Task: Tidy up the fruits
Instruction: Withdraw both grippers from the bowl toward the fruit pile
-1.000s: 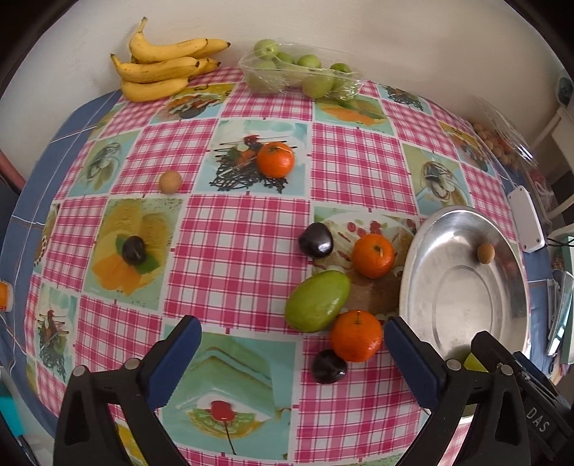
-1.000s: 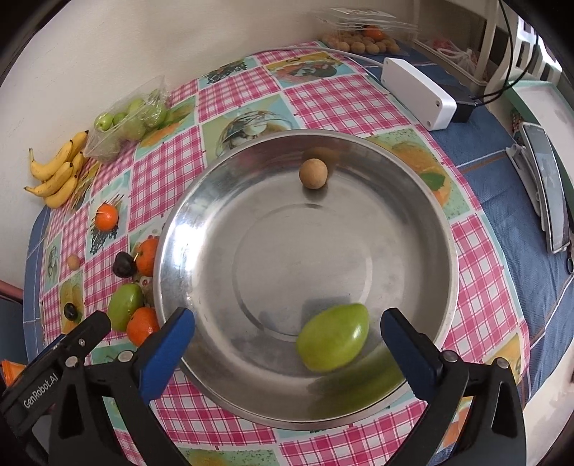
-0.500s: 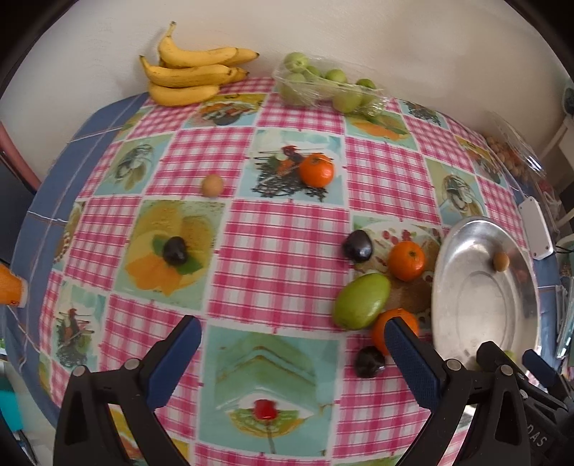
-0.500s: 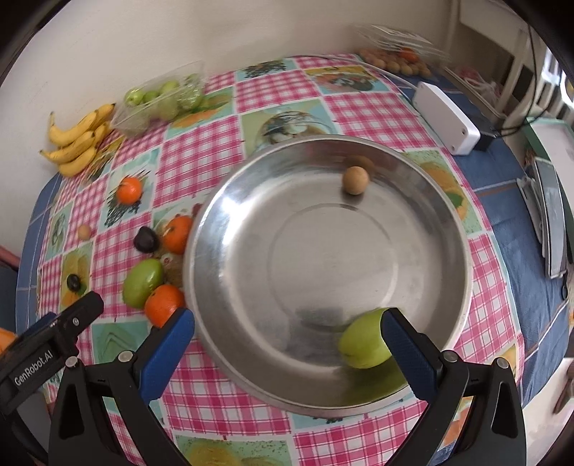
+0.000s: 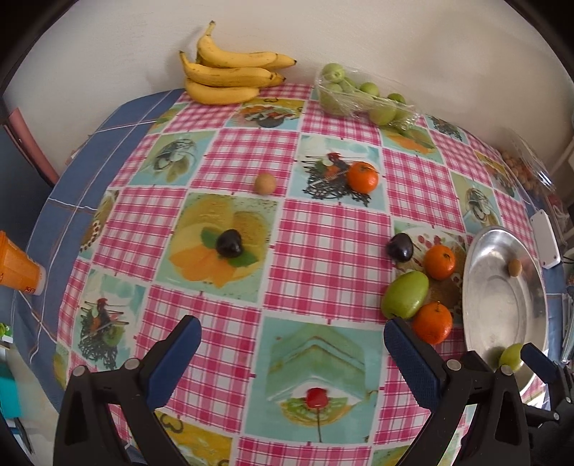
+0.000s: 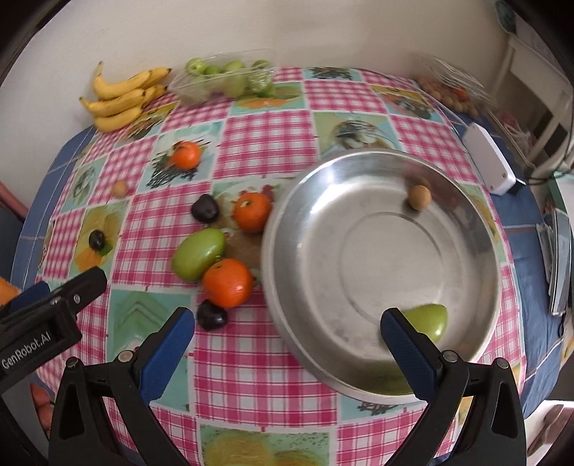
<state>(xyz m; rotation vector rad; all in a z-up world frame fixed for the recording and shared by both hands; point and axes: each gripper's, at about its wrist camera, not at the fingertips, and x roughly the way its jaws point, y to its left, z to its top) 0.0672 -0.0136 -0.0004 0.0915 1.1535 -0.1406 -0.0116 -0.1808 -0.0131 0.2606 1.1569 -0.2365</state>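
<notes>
Both grippers are hanging wide apart and empty. Ahead of the right gripper (image 6: pixel 287 344), a green mango (image 6: pixel 428 321) is lying in the steel bowl (image 6: pixel 287 286); loose tangerines (image 6: pixel 227 282) are crowding its left rim. The left gripper (image 5: pixel 292 353) is facing a dark plum (image 5: pixel 229 243). Round fruit may roll off if nudged.

Plain cream wall (image 5: pixel 376 32) across 12 o'clock, tabletop pushed against it. Tabletop (image 5: pixel 323 251) round, covered by pink gingham cloth with printed fruit panels; blue cloth (image 5: pixel 71 172) beneath, showing at edges from 9 to 11 o'clock. White furniture frame (image 6: pixel 538 118) at 2 o'clock in right wrist view. Dark reddish edge (image 5: pixel 25 143) at 9 o'clock, identity unclear. Soft, even daylight, faint shadows; source not visible.
</notes>
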